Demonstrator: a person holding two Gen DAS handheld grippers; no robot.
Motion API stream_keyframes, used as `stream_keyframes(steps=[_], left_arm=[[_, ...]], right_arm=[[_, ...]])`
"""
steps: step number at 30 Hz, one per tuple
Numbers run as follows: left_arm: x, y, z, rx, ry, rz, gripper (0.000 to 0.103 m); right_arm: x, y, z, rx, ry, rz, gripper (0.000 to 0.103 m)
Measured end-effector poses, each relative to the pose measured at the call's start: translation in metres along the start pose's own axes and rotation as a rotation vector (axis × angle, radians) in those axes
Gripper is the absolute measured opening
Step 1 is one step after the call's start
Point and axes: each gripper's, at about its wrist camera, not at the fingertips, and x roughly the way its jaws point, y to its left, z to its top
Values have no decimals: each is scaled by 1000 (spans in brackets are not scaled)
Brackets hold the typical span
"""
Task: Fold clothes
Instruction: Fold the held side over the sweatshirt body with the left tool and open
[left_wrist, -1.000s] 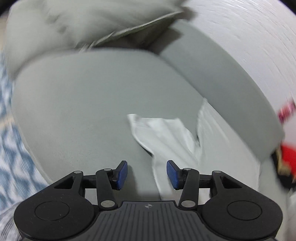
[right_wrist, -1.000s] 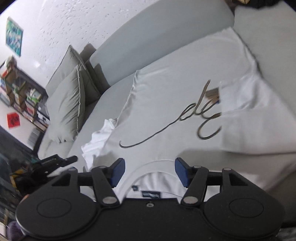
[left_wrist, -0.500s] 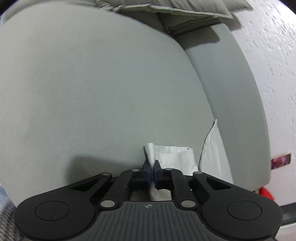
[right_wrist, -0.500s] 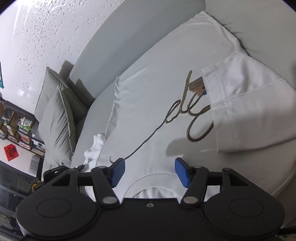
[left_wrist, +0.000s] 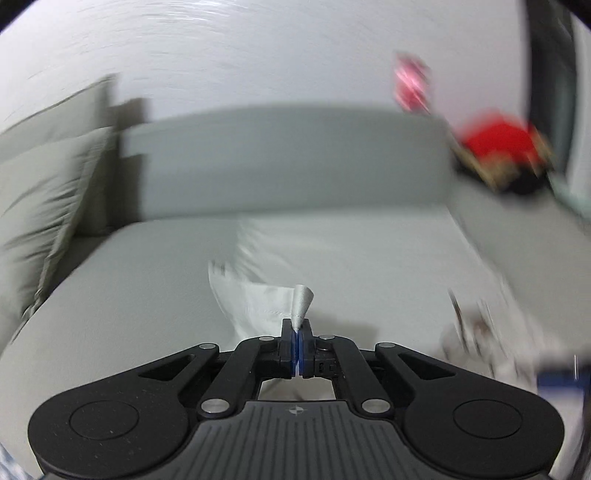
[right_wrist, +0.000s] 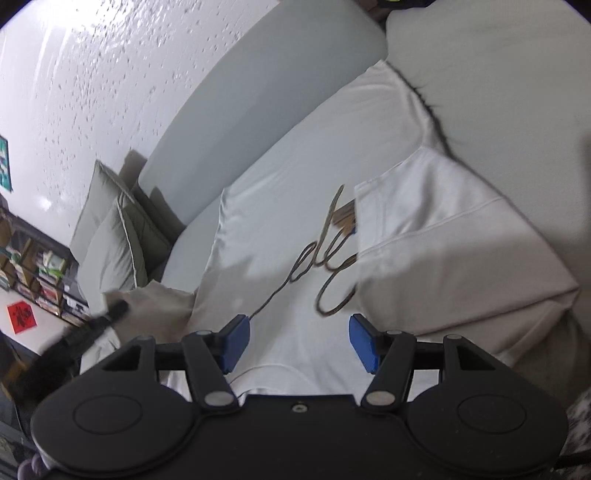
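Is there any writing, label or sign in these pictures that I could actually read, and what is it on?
"ele": cursive letters, as far as they show, on the white T-shirt; the folded sleeve covers the rest.
Red square sign by the bookshelf: dark characters, too small to read.
Small tag at the folded sleeve's edge: too small to read.
Red things in the left wrist view: too blurred to read.
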Motion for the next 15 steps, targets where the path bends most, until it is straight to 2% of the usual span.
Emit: stream_keyframes(steps=[2, 3, 5, 7, 9, 12, 15], left_arm=[[4, -21, -16, 98, 82, 2, 17], [4, -27, -23, 137, 123, 8, 19], [-4, -12, -31, 132, 150, 15, 25], [-19, 12, -32, 79, 145, 2, 43], [-33, 44, -28, -26, 140, 2, 48], [-35, 107, -34, -315, 164, 15, 55], [-14, 154, -47, -594, 236, 27, 36]], right_arm=[[-2, -5, 0, -4, -1, 8, 59], [-3, -8, 0, -3, 2, 16, 60], [-6, -12, 1, 9, 4, 32, 62], [-12, -11, 5, 12, 0, 38, 65], [-20, -8, 12, -11, 1, 63, 68], [-30, -7, 23, -68, -5, 97, 76], [-30, -22, 26, -22, -19, 123, 76]])
